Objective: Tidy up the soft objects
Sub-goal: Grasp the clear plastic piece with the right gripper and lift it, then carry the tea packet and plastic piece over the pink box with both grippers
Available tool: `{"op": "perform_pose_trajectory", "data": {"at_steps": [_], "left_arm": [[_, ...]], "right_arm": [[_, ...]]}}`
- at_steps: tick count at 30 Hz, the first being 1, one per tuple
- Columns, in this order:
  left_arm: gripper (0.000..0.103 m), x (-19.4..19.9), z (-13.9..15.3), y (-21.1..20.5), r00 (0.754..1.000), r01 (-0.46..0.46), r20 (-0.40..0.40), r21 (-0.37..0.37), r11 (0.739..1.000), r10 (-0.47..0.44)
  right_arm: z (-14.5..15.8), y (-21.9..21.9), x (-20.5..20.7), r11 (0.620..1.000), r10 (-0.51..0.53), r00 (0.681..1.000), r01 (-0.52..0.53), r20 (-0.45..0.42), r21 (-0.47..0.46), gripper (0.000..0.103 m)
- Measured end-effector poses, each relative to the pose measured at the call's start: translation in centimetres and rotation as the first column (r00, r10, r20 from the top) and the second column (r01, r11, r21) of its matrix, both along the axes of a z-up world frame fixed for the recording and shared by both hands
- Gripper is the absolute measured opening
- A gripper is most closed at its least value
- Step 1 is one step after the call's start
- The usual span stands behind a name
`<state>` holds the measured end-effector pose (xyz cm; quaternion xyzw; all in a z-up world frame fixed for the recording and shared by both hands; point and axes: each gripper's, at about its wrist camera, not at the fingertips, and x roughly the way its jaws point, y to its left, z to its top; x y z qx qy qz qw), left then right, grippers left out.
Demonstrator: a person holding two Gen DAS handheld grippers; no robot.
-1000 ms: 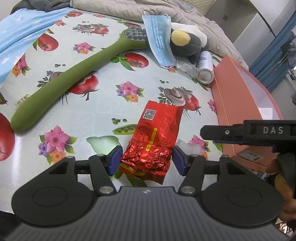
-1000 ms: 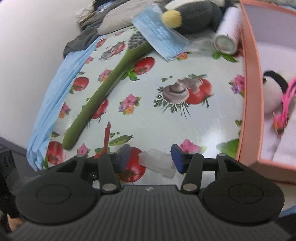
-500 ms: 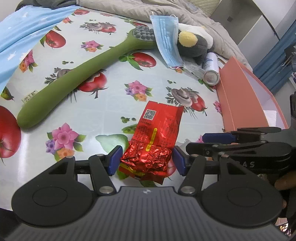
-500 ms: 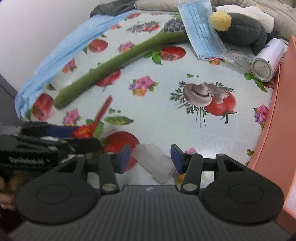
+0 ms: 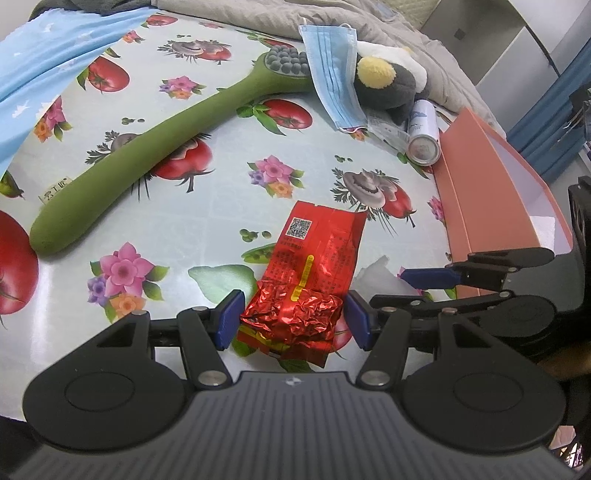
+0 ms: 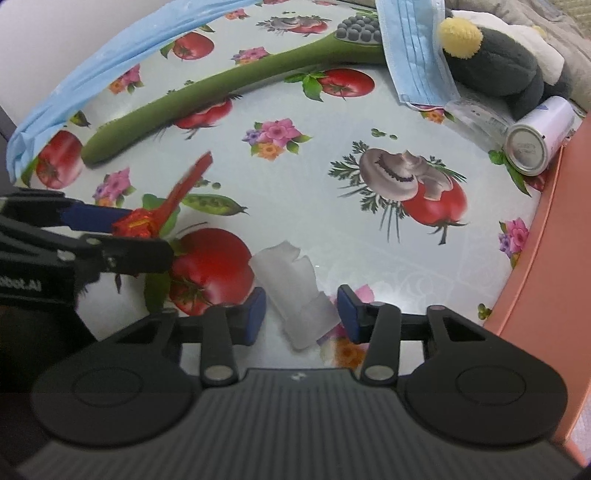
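A red foil packet (image 5: 306, 284) lies between the blue pads of my left gripper (image 5: 293, 318), which closes on its crumpled end; the packet also shows edge-on in the right wrist view (image 6: 162, 210). A white crumpled tissue (image 6: 295, 291) lies on the tablecloth between the open jaws of my right gripper (image 6: 301, 314), apart from both pads. It also shows in the left wrist view (image 5: 376, 275), beside the right gripper (image 5: 436, 284). A blue face mask (image 5: 334, 74) drapes over a dark plush toy (image 5: 388, 79) at the far side.
A long green massage stick (image 5: 166, 136) lies across the fruit-print tablecloth (image 5: 207, 206). A white spray can (image 5: 424, 134) lies by the orange box (image 5: 491, 192) at the right. Blue cloth (image 5: 40, 70) covers the left edge; grey bedding (image 5: 369, 22) lies behind.
My right gripper has swung left and lowered around the white tissue, close beside my left gripper. The left gripper stays on the red packet.
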<state>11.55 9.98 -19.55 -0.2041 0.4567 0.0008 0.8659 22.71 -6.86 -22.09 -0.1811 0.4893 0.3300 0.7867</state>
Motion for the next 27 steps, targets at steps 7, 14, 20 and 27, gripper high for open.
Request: {"op": "perform_pose_trajectory", "data": {"at_steps": [7, 14, 20, 27], "left_arm": [[0.065, 0.0, 0.2, 0.1, 1.0, -0.008, 0.001, 0.004, 1.0, 0.008], [0.065, -0.6, 0.9, -0.8, 1.0, -0.007, 0.015, 0.002, 1.0, 0.007], [0.065, -1.2, 2.2, -1.9, 0.999, -0.022, 0.042, 0.027, 0.999, 0.021], [0.065, -2.1, 5.7, -2.4, 0.992, -0.051, 0.115, 0.052, 0.997, 0.045]], "right_arm": [[0.6, -1.3, 0.0, 0.999, -0.031, 1.0, 0.031, 0.001, 0.011, 0.025], [1.3, -3.3, -1.2, 0.988, -0.131, 0.991, 0.132, -0.02, 0.078, 0.024], [3.2, -4.6, -2.0, 0.966, -0.219, 0.976, 0.216, 0.006, 0.14, 0.024], [7.7, -5.7, -3.1, 0.931, -0.289, 0.956, 0.268, 0.052, 0.247, 0.024]]}}
